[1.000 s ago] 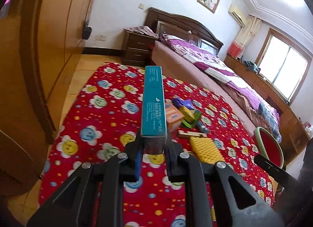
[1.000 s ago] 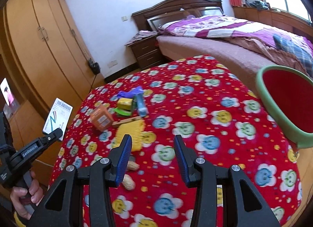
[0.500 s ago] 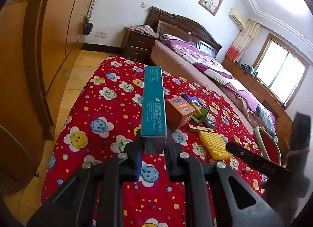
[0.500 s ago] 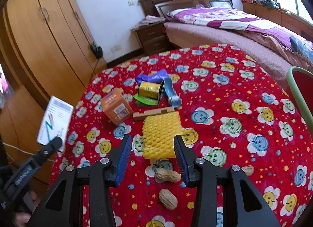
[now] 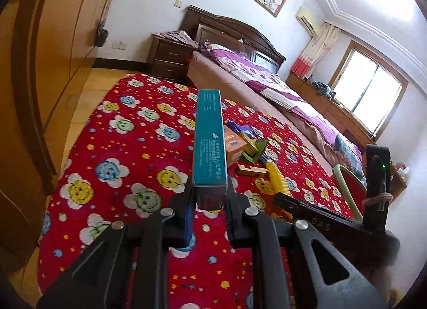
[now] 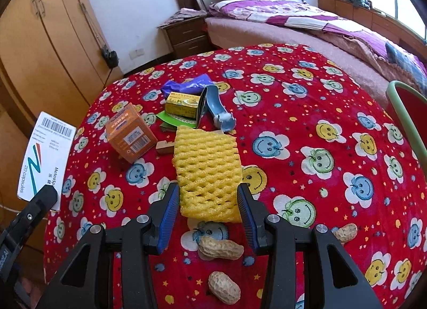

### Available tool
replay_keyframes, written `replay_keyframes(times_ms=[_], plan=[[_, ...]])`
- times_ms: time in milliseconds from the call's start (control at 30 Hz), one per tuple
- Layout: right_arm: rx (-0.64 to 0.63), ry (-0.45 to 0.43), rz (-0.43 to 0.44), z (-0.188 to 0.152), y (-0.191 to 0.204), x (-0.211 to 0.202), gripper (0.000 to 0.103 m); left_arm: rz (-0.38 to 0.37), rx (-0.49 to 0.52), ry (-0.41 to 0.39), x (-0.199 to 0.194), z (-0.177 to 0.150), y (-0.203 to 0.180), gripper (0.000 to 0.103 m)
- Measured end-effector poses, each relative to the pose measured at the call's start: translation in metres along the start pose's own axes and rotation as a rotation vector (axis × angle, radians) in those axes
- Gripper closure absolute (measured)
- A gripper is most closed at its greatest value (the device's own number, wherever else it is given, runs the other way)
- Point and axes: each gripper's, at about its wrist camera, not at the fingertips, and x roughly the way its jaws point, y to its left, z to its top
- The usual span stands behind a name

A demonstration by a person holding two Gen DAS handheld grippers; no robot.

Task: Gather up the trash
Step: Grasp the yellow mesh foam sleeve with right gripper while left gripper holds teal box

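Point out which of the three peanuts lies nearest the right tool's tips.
The peanut lying crosswise just below the yellow foam net, between the right tool's fingers. Another peanut lies lower in the view; the third is off to the right.

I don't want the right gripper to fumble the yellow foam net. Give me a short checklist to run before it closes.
1. Right gripper open: ok, blue pads stand apart.
2. Yellow foam net between its fingers: ok, near end sits in the gap.
3. Pads pressing the net: not ok, no squeeze shows.
4. Peanuts clear of the fingers: cannot tell, one lies just below the gap.
5. Left gripper secure on the teal box: ok, clamped at its near end.
6. Red bin within view: ok, at the right edge.
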Motion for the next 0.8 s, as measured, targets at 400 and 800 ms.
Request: replay_keyframes(times_ms=[400, 800], plan=[[-0.004, 0.027, -0.014, 0.003, 0.001, 0.011, 0.056, 0.029, -0.015, 0.011, -0.004, -0.001, 0.003, 0.085], [0.029, 0.026, 0.0, 0.001, -0.012, 0.014, 0.081, 0.055, -0.026, 0.032, -0.019, -0.003, -0.002, 0.085]])
